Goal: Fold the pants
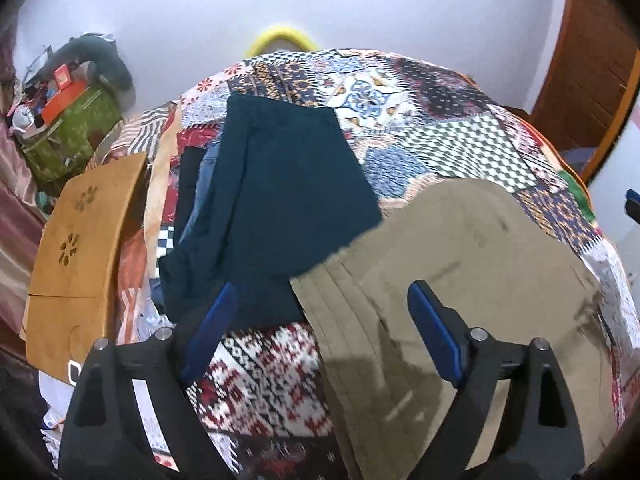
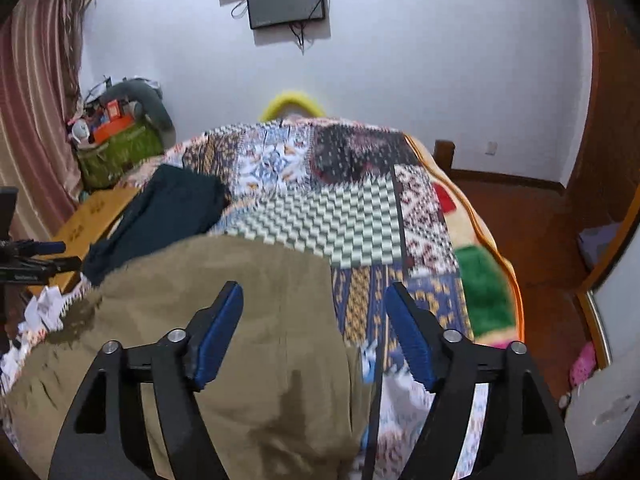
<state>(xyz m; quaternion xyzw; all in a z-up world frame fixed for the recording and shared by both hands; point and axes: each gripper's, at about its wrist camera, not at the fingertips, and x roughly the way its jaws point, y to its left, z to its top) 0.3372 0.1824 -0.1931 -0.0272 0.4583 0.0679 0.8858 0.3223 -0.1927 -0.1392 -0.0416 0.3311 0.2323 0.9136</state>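
Folded khaki pants (image 1: pixel 460 280) lie flat on the patterned bedspread (image 1: pixel 440 136), their stacked folded edges facing left. In the right wrist view the same khaki pants (image 2: pixel 224 320) fill the lower left. My left gripper (image 1: pixel 320 304) hovers above their left edge, open, with nothing between its blue pads (image 1: pixel 434 332). My right gripper (image 2: pixel 314 304) hangs above their right edge, also open and empty, its blue pads (image 2: pixel 220 332) clear of the cloth. Folded dark teal pants (image 1: pixel 288 200) rest on a pile of clothes to the left, also seen as the teal pants (image 2: pixel 168 212).
A wooden board (image 1: pixel 84 240) sits at the bed's left side. A green bag (image 1: pixel 68 136) piled with clutter stands in the far left corner. A yellow hoop (image 2: pixel 292 104) shows behind the bed. Screens (image 2: pixel 286 0) hang on the wall; red floor (image 2: pixel 532 216) lies right.
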